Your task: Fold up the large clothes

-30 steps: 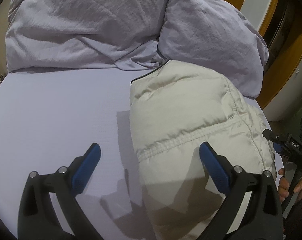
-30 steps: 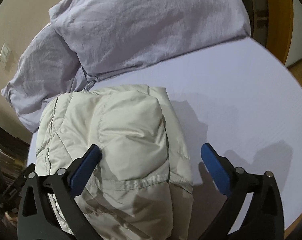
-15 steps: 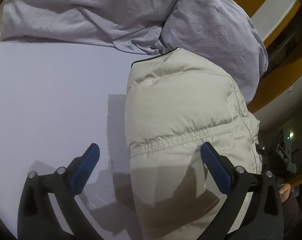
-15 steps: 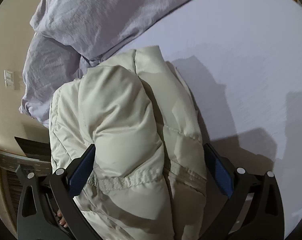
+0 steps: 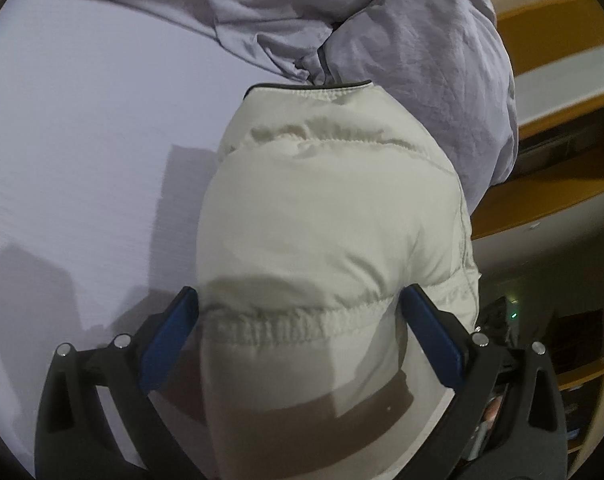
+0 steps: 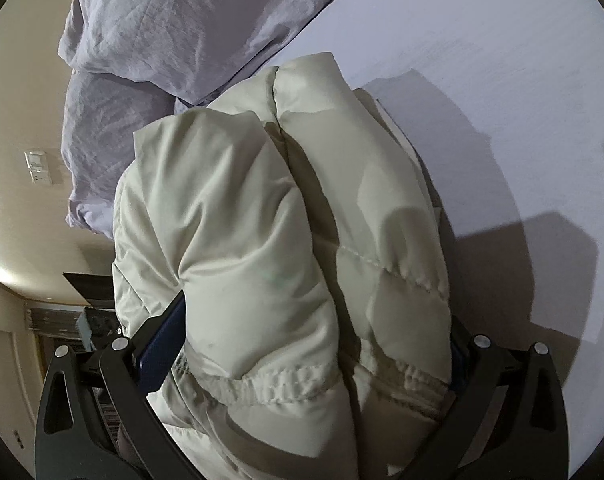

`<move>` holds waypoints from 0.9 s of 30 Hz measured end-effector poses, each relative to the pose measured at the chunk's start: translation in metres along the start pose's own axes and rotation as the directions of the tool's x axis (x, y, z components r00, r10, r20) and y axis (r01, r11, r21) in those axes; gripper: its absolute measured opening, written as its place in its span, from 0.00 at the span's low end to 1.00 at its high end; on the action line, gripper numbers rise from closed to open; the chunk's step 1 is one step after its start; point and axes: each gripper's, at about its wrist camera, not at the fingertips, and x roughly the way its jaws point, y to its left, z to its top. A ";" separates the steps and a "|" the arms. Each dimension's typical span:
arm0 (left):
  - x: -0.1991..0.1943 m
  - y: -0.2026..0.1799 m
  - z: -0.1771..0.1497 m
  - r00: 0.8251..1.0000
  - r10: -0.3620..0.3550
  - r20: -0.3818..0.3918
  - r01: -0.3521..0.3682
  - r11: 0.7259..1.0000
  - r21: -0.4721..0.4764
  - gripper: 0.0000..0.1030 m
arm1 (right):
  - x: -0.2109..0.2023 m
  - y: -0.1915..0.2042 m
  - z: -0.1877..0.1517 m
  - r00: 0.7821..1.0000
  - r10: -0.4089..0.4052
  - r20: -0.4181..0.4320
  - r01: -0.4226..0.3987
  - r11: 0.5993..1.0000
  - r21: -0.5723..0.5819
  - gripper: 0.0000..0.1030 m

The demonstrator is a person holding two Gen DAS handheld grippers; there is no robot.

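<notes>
Cream puffer jacket [image 5: 330,216], already folded into a thick bundle, lies on the bed [image 5: 82,140] with its dark-piped edge just beside the heaped lilac duvet [image 5: 422,40]. A second ago both grippers hung back over the bed, wide open, with the bundle only partly between them. Both have since closed in. The left gripper [image 5: 298,320] now straddles the bundle at its elastic hem, its blue fingers [image 5: 170,336] spread wide on either side of the padding and not squeezing it. The right gripper [image 6: 314,344] has pushed in deeper from the opposite side: the two folded rolls of jacket [image 6: 262,240] fill its whole opening, one finger [image 6: 162,344] pressed against the fabric and the other all but hidden behind it, yet the jaws stand fully apart rather than clamped.

Folding looks nearly finished, I judge; this approach reads as setting up to grip the bundle from both ends, either to lift it aside or to tighten the last fold. Slippery, springy padding could bulge out if only one side closes.
</notes>
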 end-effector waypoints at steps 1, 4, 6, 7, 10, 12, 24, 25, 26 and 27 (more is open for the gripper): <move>0.002 0.000 0.002 1.000 -0.010 -0.003 0.010 1.000 -0.009 0.98 | 0.000 -0.001 0.001 1.000 0.006 -0.003 -0.006 1.000 0.002 0.99; 0.003 -0.002 0.006 1.000 -0.020 -0.015 0.020 1.000 -0.011 0.96 | 0.001 0.000 0.002 1.000 0.030 -0.006 -0.030 1.000 0.003 0.99; 0.000 -0.001 0.010 0.999 -0.034 -0.024 0.034 0.999 -0.011 0.90 | 0.002 0.000 0.002 0.999 0.050 0.005 -0.050 0.999 0.003 0.98; -0.002 -0.001 0.014 0.999 -0.040 -0.026 0.040 0.999 -0.008 0.86 | 0.003 0.001 0.003 0.998 0.069 0.013 -0.069 0.998 0.010 0.97; -0.009 -0.003 0.029 0.999 -0.038 -0.017 0.038 0.999 0.002 0.77 | 0.008 0.008 0.010 0.994 0.105 0.026 -0.105 0.994 0.013 0.86; -0.013 -0.004 0.042 1.000 -0.020 -0.002 0.020 1.000 0.015 0.74 | 0.014 0.017 0.016 0.993 0.111 0.024 -0.111 0.994 0.003 0.78; -0.056 0.017 0.128 0.976 0.150 0.157 -0.161 0.985 0.059 0.71 | 0.093 0.106 0.056 0.992 0.121 -0.031 -0.123 0.989 -0.087 0.69; -0.058 0.020 0.131 0.972 0.163 0.169 -0.174 0.983 0.055 0.71 | 0.100 0.112 0.056 0.993 0.112 -0.033 -0.114 0.989 -0.093 0.69; -0.060 0.024 0.136 0.968 0.176 0.179 -0.187 0.981 0.045 0.71 | 0.103 0.114 0.056 0.994 0.103 -0.034 -0.106 0.990 -0.097 0.69; -0.061 0.028 0.138 0.965 0.187 0.183 -0.197 0.980 0.037 0.71 | 0.107 0.117 0.057 0.996 0.087 -0.033 -0.090 0.991 -0.102 0.70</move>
